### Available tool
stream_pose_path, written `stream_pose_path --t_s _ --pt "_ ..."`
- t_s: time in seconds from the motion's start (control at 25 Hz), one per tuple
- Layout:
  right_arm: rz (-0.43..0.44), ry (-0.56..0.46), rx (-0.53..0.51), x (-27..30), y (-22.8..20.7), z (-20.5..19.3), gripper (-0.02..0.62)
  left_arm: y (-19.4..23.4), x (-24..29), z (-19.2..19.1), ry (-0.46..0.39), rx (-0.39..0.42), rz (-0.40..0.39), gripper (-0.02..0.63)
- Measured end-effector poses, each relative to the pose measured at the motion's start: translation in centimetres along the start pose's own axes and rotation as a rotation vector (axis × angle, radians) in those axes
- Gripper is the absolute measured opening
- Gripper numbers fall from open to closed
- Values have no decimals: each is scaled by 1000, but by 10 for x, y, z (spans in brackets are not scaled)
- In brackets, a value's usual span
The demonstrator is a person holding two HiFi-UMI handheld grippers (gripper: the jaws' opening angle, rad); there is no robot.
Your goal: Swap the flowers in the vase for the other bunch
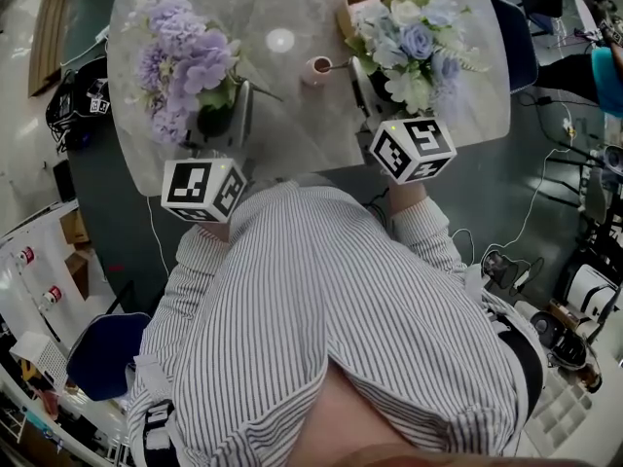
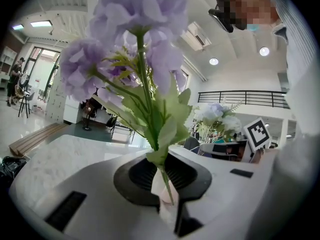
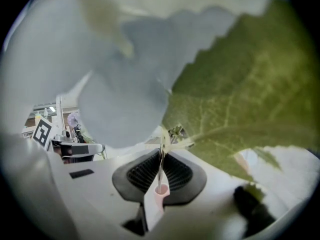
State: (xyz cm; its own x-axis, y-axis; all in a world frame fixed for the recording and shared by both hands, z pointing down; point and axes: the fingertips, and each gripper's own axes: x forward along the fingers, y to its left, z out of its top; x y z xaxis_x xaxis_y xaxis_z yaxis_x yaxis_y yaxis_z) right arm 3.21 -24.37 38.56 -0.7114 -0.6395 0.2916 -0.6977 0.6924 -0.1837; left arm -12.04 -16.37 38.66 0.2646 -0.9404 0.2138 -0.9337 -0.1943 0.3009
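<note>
- left gripper [image 1: 234, 115] [image 2: 162, 176]: left of the small pink cylindrical vase [image 1: 316, 69]. Jaws nearly together, pinched on the green stem of the purple bunch [image 1: 185, 61] [image 2: 140, 14] of soft round flower heads.
- Purple bunch, long axis: upright in the left gripper view. The stem rises from the jaws leaning slightly left, heads on top, cut end down in the jaw gap. In the head view the heads spread over the pale marbled tabletop [image 1: 292, 129], well left of the vase.
- Vase: upright on the tabletop, mouth up, between the two bunches and apart from both grippers.
- right gripper [image 1: 368, 90] [image 3: 160, 171]: just right of the vase. Jaws almost closed on the thin stem of the blue-and-white bunch [image 1: 414, 37] [image 3: 120, 74].
- Blue-and-white bunch, long axis: stem vertical between the jaws, with blooms and one large green leaf above, blurred and filling the right gripper view.
- View differences: leaves hide both grips in the head view, but the gripper views show them. The left gripper view catches the right gripper's marker cube [image 2: 259, 132].
- A small pink round thing sits under the stem in the right gripper view; I cannot tell what it is.
</note>
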Motion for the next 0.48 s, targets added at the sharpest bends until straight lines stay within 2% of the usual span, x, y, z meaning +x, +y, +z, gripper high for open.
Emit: stream_pose_path --t_s 0.48 --pt "54 104 6 21 5 -22 31 11 -4 -16 33 -32 39 52"
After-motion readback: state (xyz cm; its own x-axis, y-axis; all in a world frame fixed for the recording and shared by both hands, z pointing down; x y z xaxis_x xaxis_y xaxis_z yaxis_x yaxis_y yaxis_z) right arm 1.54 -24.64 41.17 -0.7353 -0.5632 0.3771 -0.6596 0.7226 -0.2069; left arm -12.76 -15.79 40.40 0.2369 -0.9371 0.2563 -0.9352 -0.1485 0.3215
